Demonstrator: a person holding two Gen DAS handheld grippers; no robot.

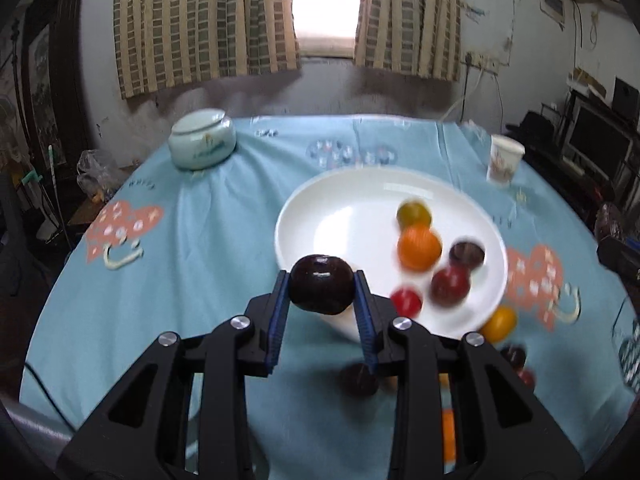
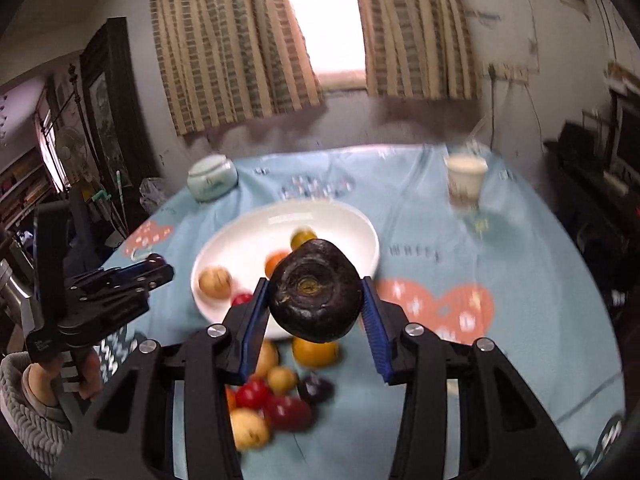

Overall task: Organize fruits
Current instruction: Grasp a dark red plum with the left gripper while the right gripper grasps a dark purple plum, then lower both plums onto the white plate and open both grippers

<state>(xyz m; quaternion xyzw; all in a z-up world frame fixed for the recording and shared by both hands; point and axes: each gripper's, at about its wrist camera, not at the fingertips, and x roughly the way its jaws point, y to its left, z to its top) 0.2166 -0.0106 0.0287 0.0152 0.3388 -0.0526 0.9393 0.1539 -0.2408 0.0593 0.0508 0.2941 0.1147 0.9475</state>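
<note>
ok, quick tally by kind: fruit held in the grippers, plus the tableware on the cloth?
Dark fruit held: 2, left fruit in left gripper, right fruit in right gripper
White plate: 1
Lidded ceramic jar: 1
Paper cup: 1
Total: 5

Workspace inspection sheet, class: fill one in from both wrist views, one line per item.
Surface: round table under a light blue tablecloth.
Job's things: white plate with several small fruits; more loose fruits on the cloth.
Clutter: lidded ceramic jar, paper cup.
Grippers: left tongs shut on a dark round fruit; right tongs shut on a dark flattish fruit.
Cables: wall cords.
Surroundings: striped curtains, bright window.
</note>
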